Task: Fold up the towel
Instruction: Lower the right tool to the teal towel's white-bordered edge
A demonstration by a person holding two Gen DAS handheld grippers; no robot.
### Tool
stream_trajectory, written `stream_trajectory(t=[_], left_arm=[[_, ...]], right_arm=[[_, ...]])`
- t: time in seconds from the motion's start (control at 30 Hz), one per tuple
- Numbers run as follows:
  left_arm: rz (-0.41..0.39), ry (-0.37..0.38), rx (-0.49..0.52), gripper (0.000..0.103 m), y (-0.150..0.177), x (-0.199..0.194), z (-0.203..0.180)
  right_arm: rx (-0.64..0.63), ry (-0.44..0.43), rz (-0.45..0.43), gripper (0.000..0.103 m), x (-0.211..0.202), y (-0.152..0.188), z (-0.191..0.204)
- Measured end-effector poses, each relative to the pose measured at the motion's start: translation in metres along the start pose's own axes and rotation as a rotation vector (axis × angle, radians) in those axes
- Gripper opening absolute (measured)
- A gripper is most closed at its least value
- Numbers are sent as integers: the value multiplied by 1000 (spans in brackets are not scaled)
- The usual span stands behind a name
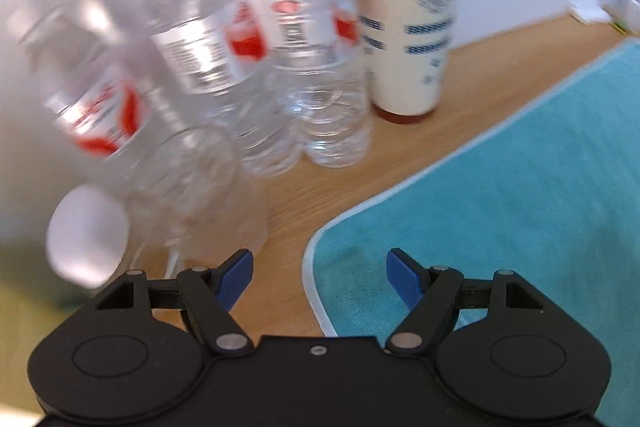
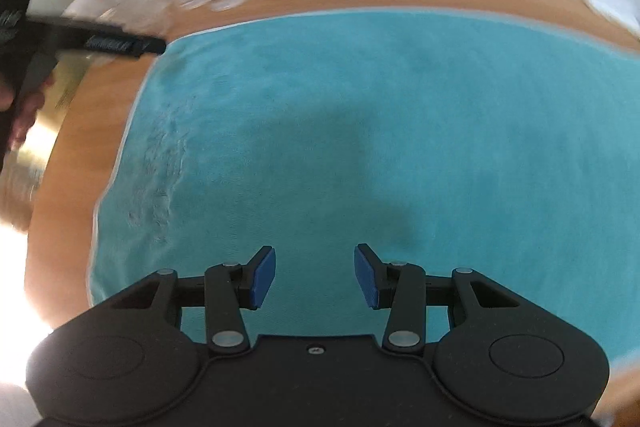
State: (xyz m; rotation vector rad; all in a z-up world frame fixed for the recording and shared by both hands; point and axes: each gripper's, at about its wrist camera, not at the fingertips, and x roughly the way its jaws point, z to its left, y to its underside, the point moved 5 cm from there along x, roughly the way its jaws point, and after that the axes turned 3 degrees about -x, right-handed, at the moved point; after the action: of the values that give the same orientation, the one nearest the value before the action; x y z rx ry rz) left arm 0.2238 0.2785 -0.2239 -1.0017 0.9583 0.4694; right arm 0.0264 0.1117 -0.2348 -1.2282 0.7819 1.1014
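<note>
While both your grippers gape empty, the left gripper (image 1: 319, 273) straddles the teal towel (image 2: 360, 131)'s corner at lower centre, nearer than the right gripper (image 2: 315, 277) over mid-cloth.

No text can be read clearly in either view. The clear water bottles (image 1: 256, 67) at the far left corner of the wooden table (image 1: 440, 115) carry white labels with red marks, a barcode and what looks like a small square code, but blur hides every letter. Just beside them, the cream tumbler (image 1: 408, 27) with the dark red lid has rows of blue print, too smeared to read. In the right wrist view the same labels are also unreadable.
</note>
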Motion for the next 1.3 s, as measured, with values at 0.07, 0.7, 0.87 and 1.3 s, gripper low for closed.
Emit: stream_trajectory(t=[0.07,0.7,0.87,1.3], left_arm=[[9,36,34,75,4,8,3],[-50,121,181,75,19,30,5],[-75,168,256,75,22,24,4],[-132,246,297,74,27,21,9]], right_arm=[[16,66,22,48,3,13,18],[283,45,-48,48,1,67,98],[311,102,-55,48,6,70,130],[347,339,-71,48,22,60,159]])
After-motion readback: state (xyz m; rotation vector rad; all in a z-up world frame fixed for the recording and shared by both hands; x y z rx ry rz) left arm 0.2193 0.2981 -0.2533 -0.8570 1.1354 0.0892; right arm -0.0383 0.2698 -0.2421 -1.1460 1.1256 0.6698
